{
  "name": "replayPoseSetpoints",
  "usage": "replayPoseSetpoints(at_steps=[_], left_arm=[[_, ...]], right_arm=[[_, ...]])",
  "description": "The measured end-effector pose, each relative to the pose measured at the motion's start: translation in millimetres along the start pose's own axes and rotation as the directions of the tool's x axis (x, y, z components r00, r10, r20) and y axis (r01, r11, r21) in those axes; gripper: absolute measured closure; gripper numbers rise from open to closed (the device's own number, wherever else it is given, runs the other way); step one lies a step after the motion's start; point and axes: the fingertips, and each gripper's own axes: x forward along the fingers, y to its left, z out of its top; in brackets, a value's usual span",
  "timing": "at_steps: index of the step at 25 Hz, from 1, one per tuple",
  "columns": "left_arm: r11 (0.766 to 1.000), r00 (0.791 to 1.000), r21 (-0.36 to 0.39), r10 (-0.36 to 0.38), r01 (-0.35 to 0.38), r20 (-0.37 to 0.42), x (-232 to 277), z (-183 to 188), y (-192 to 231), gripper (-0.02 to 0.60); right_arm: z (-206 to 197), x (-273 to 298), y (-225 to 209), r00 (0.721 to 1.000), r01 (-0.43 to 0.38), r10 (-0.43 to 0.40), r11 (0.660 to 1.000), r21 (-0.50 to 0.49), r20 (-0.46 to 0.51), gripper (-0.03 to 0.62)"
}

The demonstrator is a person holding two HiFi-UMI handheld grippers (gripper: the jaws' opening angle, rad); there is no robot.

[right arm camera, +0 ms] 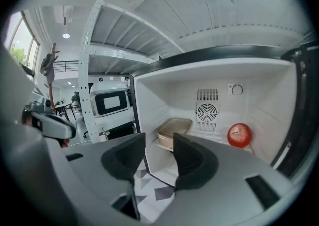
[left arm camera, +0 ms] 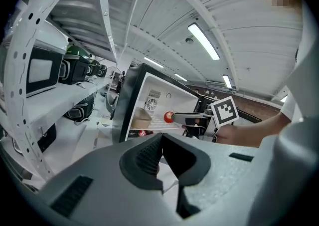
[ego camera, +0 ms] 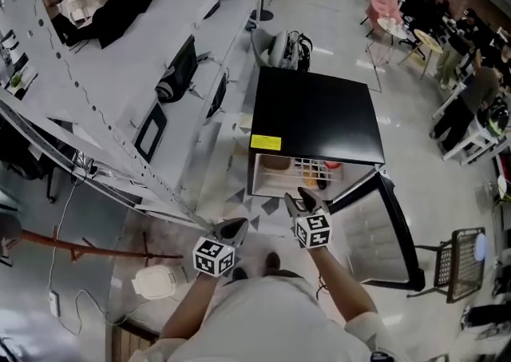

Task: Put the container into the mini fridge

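Observation:
The black mini fridge [ego camera: 315, 117] stands with its door [ego camera: 375, 228] swung open to the right. A tan container [right arm camera: 174, 129] sits on the left of its white shelf, and a red apple [right arm camera: 239, 135] lies at the back right. The left gripper view also shows the container [left arm camera: 141, 116] and the apple [left arm camera: 169, 116]. My right gripper [ego camera: 302, 199] hovers just in front of the fridge opening; its jaws stand apart with nothing between them [right arm camera: 159, 142]. My left gripper [ego camera: 233, 230] hangs lower left of the fridge, its tips together and empty [left arm camera: 162, 137].
White perforated racks [ego camera: 120, 89] with microwaves and gear run along the left. A white lidded box [ego camera: 154, 281] lies on the floor at lower left. A wire chair [ego camera: 459, 260] stands beyond the open door. Patterned floor tiles [ego camera: 255, 207] lie before the fridge.

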Motion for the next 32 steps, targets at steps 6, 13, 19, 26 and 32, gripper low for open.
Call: replayPoseSetpoints(at_steps=[6, 13, 19, 26, 32], left_arm=[[0.994, 0.994, 0.038, -0.104, 0.105, -0.01, 5.2, -3.0, -13.4, 0.577], [0.978, 0.98, 0.062, -0.198, 0.199, -0.014, 5.1, -3.9, -39.4, 0.577], [0.972, 0.976, 0.082, -0.22, 0.219, 0.003, -0.5, 5.5, -60.4, 0.577], [0.977, 0.98, 0.092, -0.195, 0.191, 0.037, -8.7, 18.7, -79.2, 0.577], [0.988, 0.987, 0.091, -0.13, 0.122, 0.094, -20.0, 33.2, -96.8, 0.577]], right_arm=[[5.2, -50.4, 13.1, 0.998, 0.053, -0.054, 0.998, 0.017, 0.042, 0.462], [0.7, -115.9, 26.7, 0.991, 0.112, -0.113, 0.993, 0.024, 0.07, 0.537], [-1.8, -143.4, 27.9, 0.987, 0.125, -0.13, 0.991, 0.054, 0.091, 0.553], [6.7, -163.1, 19.8, 0.99, 0.082, -0.09, 0.994, 0.077, 0.107, 0.563], [23.4, -187.1, 25.7, 0.989, -0.005, 0.0, 0.999, 0.037, 0.146, 0.588]])
